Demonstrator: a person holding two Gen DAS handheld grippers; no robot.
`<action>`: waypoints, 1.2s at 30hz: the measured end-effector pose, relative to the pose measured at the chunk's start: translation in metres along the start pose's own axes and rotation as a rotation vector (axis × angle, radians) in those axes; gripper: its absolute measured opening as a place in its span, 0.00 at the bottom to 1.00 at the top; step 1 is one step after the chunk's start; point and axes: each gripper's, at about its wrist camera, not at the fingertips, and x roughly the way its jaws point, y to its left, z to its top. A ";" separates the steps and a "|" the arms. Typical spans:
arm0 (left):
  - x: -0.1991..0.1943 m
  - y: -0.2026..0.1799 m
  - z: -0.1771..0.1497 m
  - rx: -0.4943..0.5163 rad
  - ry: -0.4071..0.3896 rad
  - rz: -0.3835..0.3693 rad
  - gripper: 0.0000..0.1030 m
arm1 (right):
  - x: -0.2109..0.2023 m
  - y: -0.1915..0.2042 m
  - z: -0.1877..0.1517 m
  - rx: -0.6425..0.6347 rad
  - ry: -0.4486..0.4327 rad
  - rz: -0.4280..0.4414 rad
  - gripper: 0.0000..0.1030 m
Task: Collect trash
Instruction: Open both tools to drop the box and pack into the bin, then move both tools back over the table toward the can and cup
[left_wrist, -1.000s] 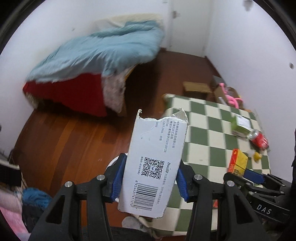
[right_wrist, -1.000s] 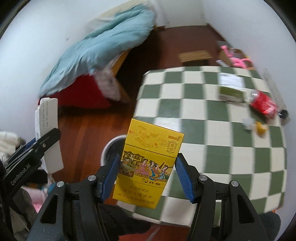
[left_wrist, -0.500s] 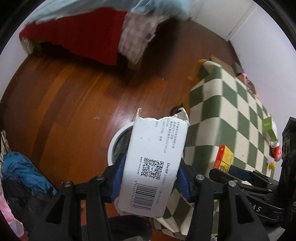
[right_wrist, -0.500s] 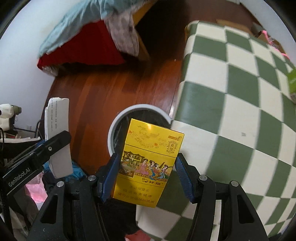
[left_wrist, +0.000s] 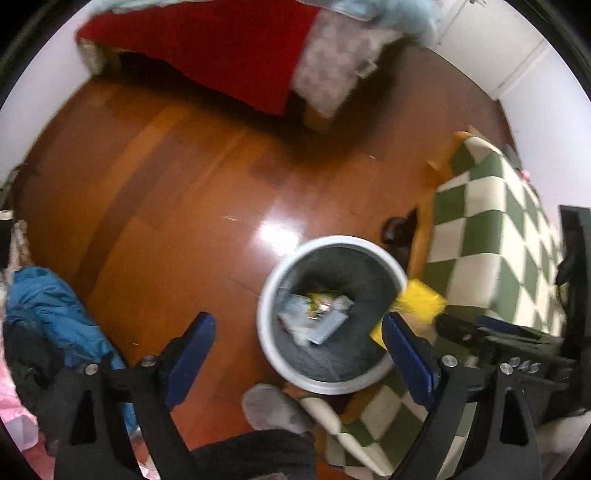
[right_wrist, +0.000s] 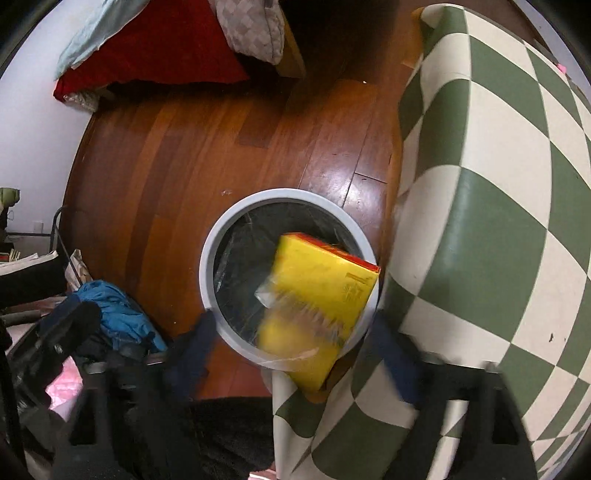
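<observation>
Motion blur smears the right claw (right_wrist: 291, 341); its blue pads (right_wrist: 188, 347) stand spread, touching nothing. Just ahead of them the glossy yellow carton (right_wrist: 321, 295) hangs tilted over the near rim of the round white bin (right_wrist: 221, 236), its lower half blurred. The left claw (left_wrist: 297, 341) is spread wide and empty above the same bin, whose black liner holds crumpled, hard-to-read packets (left_wrist: 317, 314). The checkered cloth (right_wrist: 498, 221) drapes to the right.
</observation>
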 end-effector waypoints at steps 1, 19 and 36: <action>-0.001 0.002 -0.003 -0.002 -0.006 0.017 0.89 | 0.000 0.002 0.001 -0.002 -0.001 -0.001 0.91; -0.056 -0.026 -0.054 0.092 -0.079 0.108 0.89 | -0.055 -0.004 -0.078 -0.046 -0.096 -0.117 1.00; -0.162 -0.067 -0.089 0.160 -0.237 0.087 0.89 | -0.171 -0.011 -0.148 -0.067 -0.284 -0.025 1.00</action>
